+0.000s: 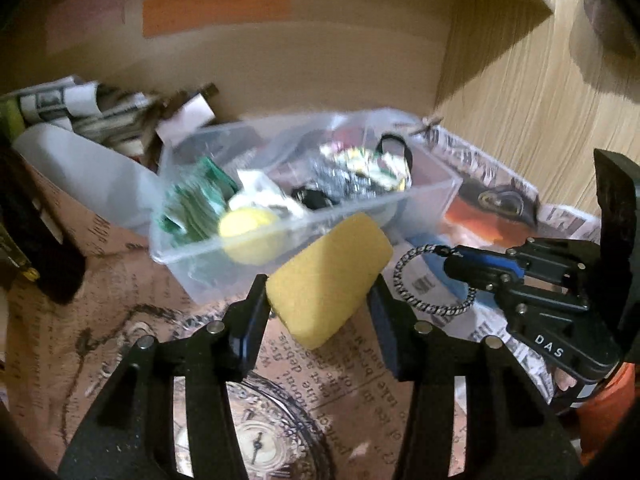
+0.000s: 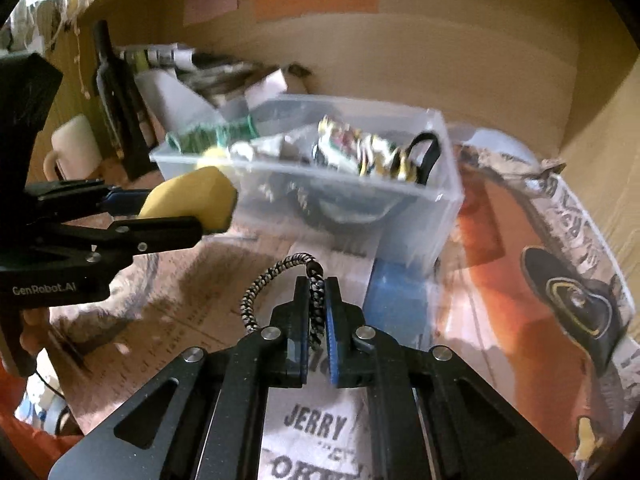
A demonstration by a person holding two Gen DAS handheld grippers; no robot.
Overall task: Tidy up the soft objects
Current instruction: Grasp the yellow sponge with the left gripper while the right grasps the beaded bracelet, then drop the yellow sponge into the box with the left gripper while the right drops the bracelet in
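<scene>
My left gripper [image 1: 318, 290] is shut on a yellow sponge [image 1: 330, 278] and holds it above the table, just in front of the clear plastic bin [image 1: 280, 240]. The sponge also shows in the right wrist view [image 2: 192, 198], at the bin's [image 2: 420, 220] left front corner. My right gripper [image 2: 318, 280] is shut on a black-and-white braided hair tie [image 2: 260, 284], whose loop hangs to the left. In the left wrist view the right gripper [image 1: 452, 258] holds the hair tie [image 1: 432, 280] to the right of the sponge. The bin holds a yellow ball [image 1: 248, 232], green fabric [image 1: 196, 208] and other soft items.
A cardboard wall [image 1: 280, 60] with coloured paper strips stands behind the bin. Newspaper [image 2: 320, 432] covers the table. Rolled papers [image 1: 80, 108] and a dark bottle [image 2: 116, 92] stand at the back left, with a white mug [image 2: 74, 148]. A blue patch [image 2: 396, 300] lies in front of the bin.
</scene>
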